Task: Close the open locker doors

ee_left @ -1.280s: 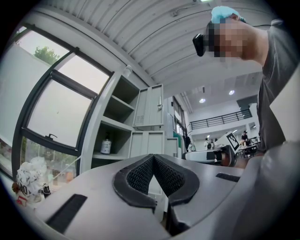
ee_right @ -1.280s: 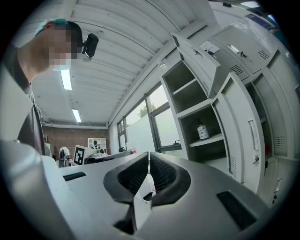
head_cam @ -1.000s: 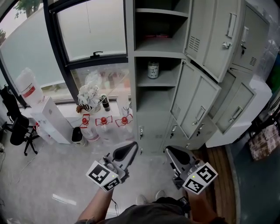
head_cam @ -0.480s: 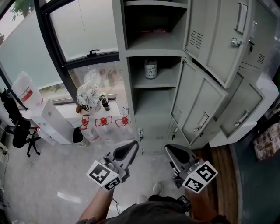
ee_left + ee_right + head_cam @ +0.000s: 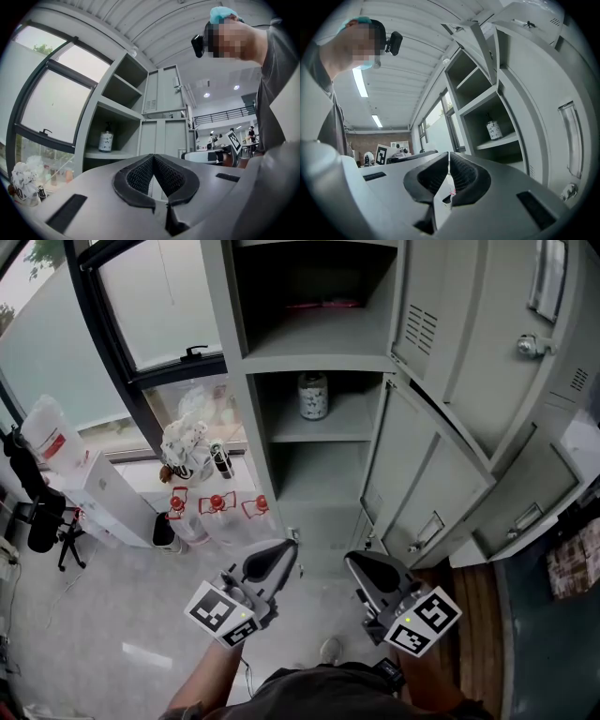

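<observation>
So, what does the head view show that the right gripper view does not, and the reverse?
Only the head view: red-capped bottles and a black chair on the floor. Only the right gripper view: ceiling lights and the camera on the person's head. Both: the jar on a shelf, the open locker doors, and the right gripper, jaws together.

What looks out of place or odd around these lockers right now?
Locker doors hang wide open: the upper door and the lower door both swing out to the right, leaving the shelves exposed. A jar stands on the middle shelf. Nothing looks spilled or damaged.
</observation>
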Action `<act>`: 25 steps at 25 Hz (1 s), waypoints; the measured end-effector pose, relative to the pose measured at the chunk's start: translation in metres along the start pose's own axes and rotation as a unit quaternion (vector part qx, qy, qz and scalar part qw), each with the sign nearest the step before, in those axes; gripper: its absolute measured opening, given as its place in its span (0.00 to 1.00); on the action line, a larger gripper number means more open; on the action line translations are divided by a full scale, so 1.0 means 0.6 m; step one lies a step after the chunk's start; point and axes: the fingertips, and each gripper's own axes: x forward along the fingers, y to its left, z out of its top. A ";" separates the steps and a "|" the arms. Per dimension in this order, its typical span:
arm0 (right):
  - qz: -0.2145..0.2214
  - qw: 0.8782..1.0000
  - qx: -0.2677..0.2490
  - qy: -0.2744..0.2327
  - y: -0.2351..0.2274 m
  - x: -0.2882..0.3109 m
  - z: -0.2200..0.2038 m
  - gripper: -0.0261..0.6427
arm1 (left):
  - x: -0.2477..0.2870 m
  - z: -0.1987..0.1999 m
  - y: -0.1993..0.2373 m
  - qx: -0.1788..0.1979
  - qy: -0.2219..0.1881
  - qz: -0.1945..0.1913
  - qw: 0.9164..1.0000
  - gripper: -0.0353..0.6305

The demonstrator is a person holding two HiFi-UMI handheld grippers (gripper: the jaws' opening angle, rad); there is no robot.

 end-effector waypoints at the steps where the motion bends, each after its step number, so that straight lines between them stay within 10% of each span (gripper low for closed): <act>1: 0.003 1.000 0.001 0.000 -0.006 0.001 0.001 0.07 | 0.007 -0.001 0.002 0.000 0.000 0.002 1.000 0.07; 13: -0.015 1.000 0.008 -0.008 -0.057 0.002 0.006 0.07 | 0.044 -0.011 0.020 0.000 0.016 -0.003 1.000 0.07; 25: -0.138 0.990 -0.002 -0.026 -0.082 -0.022 0.013 0.07 | 0.074 -0.018 0.029 -0.015 0.025 -0.097 0.995 0.07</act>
